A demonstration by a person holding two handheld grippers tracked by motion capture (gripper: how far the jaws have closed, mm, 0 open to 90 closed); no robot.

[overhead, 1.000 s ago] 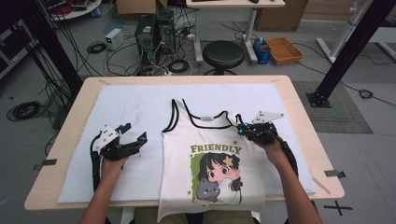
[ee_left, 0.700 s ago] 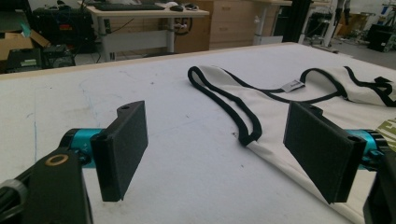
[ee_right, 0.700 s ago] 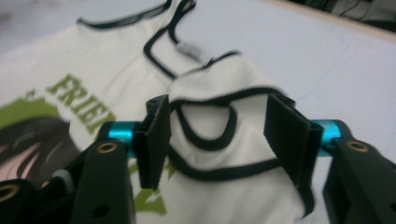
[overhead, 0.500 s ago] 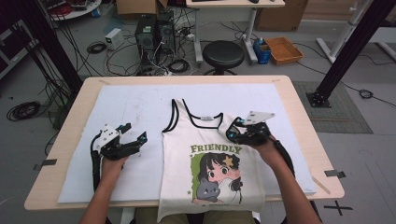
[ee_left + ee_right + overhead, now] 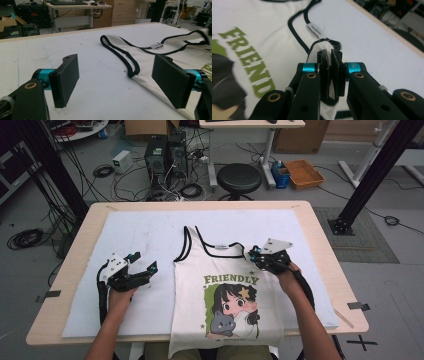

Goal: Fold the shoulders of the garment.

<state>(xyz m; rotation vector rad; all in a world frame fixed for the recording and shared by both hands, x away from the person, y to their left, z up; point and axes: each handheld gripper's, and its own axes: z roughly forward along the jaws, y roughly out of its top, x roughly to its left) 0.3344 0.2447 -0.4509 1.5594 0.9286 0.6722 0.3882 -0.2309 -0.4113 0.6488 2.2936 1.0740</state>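
Note:
A white tank top (image 5: 225, 295) with black trim and a green "FRIENDLY" cartoon print lies flat on the mat, its hem hanging over the near edge. My right gripper (image 5: 255, 255) is at the top's right shoulder strap. Its jaws have just been closing and are now shut on the bunched strap fabric (image 5: 322, 47), as the right gripper view (image 5: 331, 53) shows. My left gripper (image 5: 144, 261) rests on the mat left of the top, open with nothing between its pads (image 5: 65, 80). The left strap (image 5: 125, 57) lies just ahead of it.
A white mat (image 5: 150, 230) covers the wooden table (image 5: 80, 250). Beyond the far edge stand a black stool (image 5: 240, 177), computer cases, floor cables and an orange tray (image 5: 305, 172). A black frame post (image 5: 370, 170) rises at the right.
My right gripper shifted a little left onto the right shoulder strap and gathered it. The left gripper stayed put and open.

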